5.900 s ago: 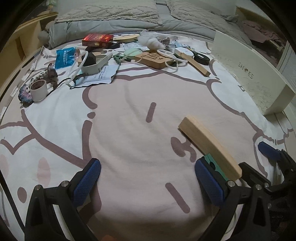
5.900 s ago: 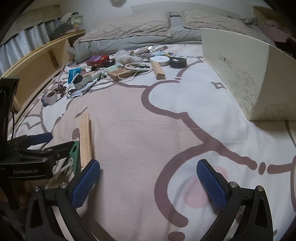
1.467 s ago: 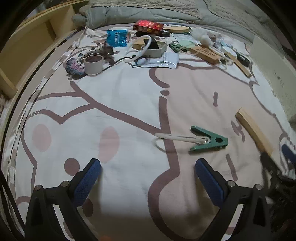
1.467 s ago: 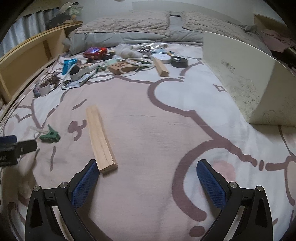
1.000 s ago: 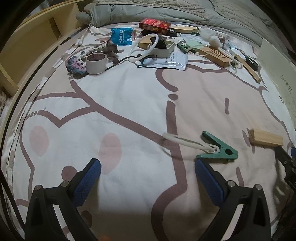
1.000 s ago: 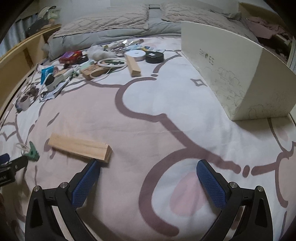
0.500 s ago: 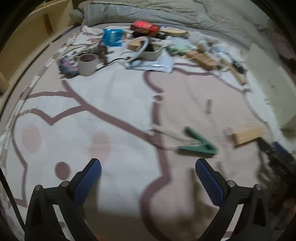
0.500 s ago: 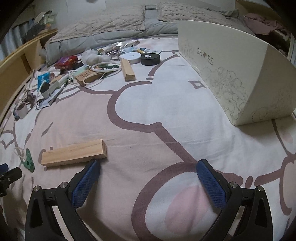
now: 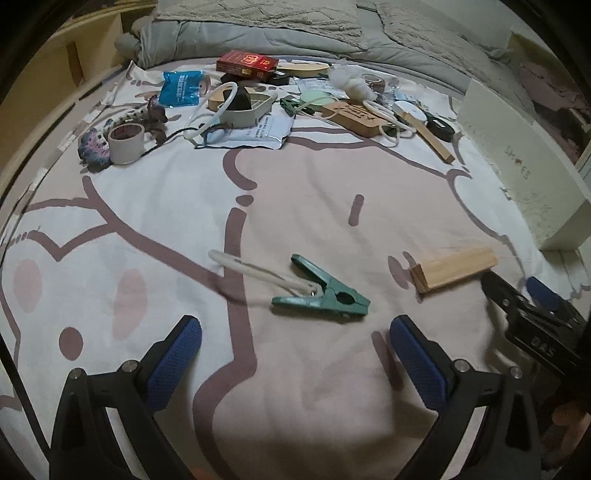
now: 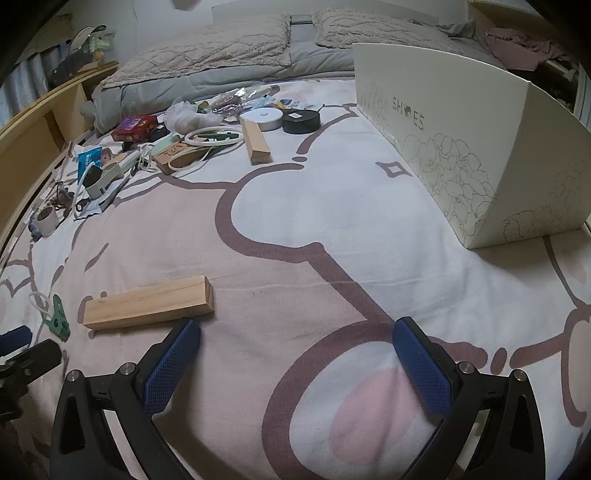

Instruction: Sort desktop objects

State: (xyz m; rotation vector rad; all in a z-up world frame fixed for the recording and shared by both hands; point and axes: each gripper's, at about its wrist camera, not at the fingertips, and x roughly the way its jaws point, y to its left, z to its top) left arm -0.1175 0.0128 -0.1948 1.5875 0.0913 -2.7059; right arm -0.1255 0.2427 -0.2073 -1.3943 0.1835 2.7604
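Change since half a second earlier was small: my left tongs [image 9: 295, 350] had swung back so that the green clip [image 9: 321, 291] sat nearly centred ahead of them, sharp where it had been blurred, and the wooden block [image 10: 147, 308] lay in the same spot on the bed sheet [image 10: 295, 229]. Nearly six seconds earlier the block and clip had been together at the left tongs; I now found both set down apart on the sheet, so I judged that placement finished and the next item not yet chosen

Left tongs were released, blue pads spread wide, grasping nothing. Right tongs [image 10: 295, 362] were likewise released and empty, the block lying just beyond their left pad

Materials: the block was pale, square-edged timber with a seam along its end, rigid and easy to pinch. The clip was hard green plastic, spring-jawed, with a limp white cord loop [image 9: 251, 269] tied through it. The sheet was soft printed cotton, slightly wrinkled. Remaining clutter lay at the far end near the grey quilt [image 9: 258, 33]; a stiff cream cardboard box [image 10: 461, 140] stood to the right
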